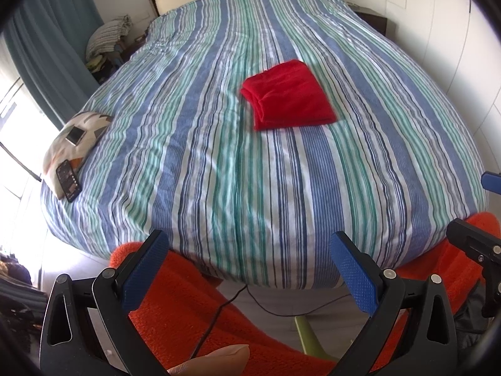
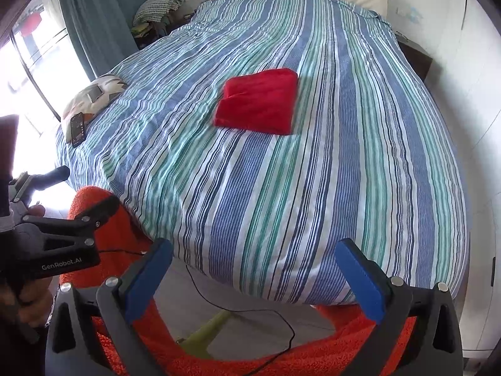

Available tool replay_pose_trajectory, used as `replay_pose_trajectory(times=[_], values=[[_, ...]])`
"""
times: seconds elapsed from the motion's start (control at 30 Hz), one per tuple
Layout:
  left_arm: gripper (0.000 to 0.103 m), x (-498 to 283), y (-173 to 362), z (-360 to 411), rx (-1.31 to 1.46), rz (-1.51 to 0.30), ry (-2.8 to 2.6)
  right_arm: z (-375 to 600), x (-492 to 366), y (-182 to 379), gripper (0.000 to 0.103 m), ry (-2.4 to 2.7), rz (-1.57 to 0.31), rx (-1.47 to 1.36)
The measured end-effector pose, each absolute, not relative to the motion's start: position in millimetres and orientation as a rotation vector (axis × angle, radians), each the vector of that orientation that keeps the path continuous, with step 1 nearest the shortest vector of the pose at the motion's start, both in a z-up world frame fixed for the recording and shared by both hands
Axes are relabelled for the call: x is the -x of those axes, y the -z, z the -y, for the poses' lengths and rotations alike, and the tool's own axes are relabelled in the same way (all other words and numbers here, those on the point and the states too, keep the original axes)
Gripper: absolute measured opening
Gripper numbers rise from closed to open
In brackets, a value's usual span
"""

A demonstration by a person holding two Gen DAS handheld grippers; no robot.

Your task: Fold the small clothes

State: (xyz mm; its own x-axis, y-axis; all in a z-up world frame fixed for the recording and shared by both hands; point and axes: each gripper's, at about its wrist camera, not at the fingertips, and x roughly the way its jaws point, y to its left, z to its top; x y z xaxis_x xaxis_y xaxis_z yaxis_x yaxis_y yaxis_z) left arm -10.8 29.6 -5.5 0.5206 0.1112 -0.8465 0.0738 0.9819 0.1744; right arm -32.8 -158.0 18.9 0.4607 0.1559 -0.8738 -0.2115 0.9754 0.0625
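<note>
A red garment (image 1: 289, 95) lies folded into a compact rectangle near the middle of the striped bed (image 1: 219, 169); it also shows in the right wrist view (image 2: 258, 101). My left gripper (image 1: 250, 269) is open and empty, held back over the foot of the bed, far from the garment. My right gripper (image 2: 255, 277) is open and empty too, at the bed's near edge. The left gripper's body (image 2: 59, 244) shows at the left of the right wrist view.
A patterned cushion (image 1: 78, 138) with a phone (image 1: 68, 180) and a small device on it lies at the bed's left edge. An orange fuzzy cover (image 1: 188, 307) and a black cable (image 2: 244, 310) are below the grippers. Curtain (image 1: 53, 31) at left, white wardrobe at right.
</note>
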Motion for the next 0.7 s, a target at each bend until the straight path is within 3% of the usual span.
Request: replay_pose_trajectory(times=[0.7], values=[[0.103, 10.0, 2.9, -28.6, -0.218, -1.019, -0.043, 155.4, 32.4, -22.0, 0.103, -0.203, -1.055, 0.115]])
